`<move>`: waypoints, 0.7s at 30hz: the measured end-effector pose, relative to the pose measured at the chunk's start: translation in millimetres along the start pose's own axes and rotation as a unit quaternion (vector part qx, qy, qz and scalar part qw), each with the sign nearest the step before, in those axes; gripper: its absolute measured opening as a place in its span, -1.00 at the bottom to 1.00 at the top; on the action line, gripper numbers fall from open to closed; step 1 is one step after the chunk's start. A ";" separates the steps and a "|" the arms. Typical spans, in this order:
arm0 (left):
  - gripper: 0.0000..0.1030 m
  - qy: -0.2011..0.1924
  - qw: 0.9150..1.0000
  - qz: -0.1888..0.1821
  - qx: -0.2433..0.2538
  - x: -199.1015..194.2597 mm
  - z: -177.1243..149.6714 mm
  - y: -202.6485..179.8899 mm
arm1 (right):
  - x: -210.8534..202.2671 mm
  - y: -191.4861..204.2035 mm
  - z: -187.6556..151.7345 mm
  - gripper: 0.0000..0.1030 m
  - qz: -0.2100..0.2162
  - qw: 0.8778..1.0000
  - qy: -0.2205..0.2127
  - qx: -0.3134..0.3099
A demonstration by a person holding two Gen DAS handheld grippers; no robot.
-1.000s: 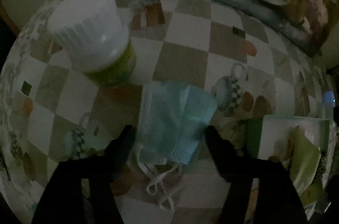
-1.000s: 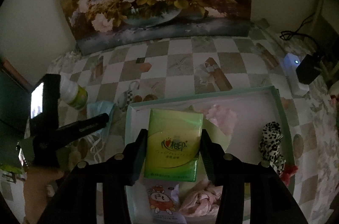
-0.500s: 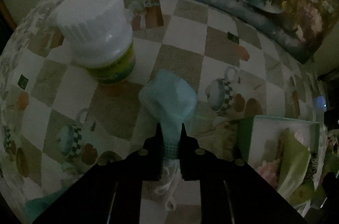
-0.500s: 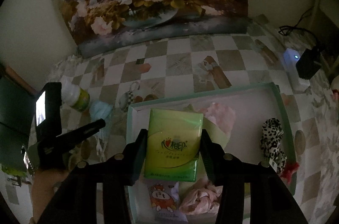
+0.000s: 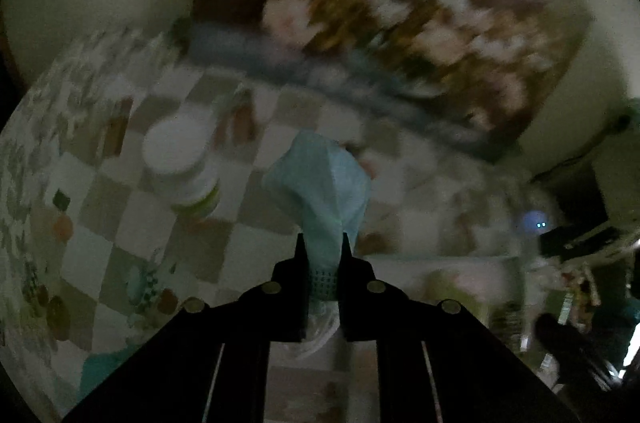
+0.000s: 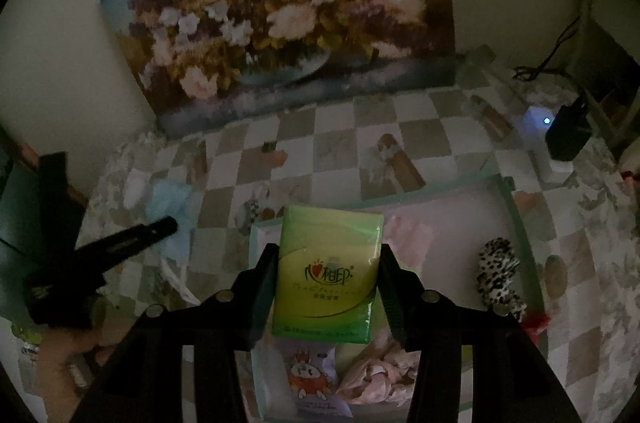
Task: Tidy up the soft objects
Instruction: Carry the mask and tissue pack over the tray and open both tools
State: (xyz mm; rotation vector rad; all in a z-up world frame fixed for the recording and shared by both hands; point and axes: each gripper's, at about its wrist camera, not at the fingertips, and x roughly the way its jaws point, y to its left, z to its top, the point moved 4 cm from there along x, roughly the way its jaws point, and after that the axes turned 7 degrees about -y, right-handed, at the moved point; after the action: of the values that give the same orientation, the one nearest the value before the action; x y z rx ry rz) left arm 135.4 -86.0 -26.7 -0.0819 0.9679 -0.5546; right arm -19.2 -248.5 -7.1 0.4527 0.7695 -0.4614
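While the left gripper [image 5: 323, 255] clenches the blue face mask [image 5: 320, 191] between its jaws, the mask hangs clear of the checkered tablecloth [image 5: 132, 235], a white-capped bottle [image 5: 180, 167] off to its left. The right gripper [image 6: 327, 259] grasps a green tissue pack [image 6: 327, 263] above the tray [image 6: 516, 215].

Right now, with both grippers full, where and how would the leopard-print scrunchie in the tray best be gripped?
Grip the leopard-print scrunchie across its narrow width, coming from above. It lies long and bunched near the right wall of the tray, so fingers closing across it, not along it, should gather the soft fabric. A side approach would probably meet that wall.
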 end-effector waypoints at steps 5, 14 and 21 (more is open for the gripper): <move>-0.78 -0.041 0.998 -0.035 0.033 -36.5 11.4 -37.9 | -22.5 -13.0 12.9 -0.02 -0.012 0.999 -0.035 0.008; -0.78 -0.039 0.993 -0.074 0.089 -39.1 -2.3 -87.7 | -33.4 -77.0 17.9 -0.02 -0.076 0.994 -0.056 0.059; -0.78 0.014 0.990 -0.070 0.122 6.2 -31.8 -104.7 | -0.7 -107.9 2.6 -0.02 -0.087 0.993 -0.019 0.080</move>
State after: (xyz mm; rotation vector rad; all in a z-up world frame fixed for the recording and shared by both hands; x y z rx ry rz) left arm 69.7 -173.3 -17.5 0.0777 0.9183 -0.8020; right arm -77.3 -337.0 -28.4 0.5272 0.7407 -0.6971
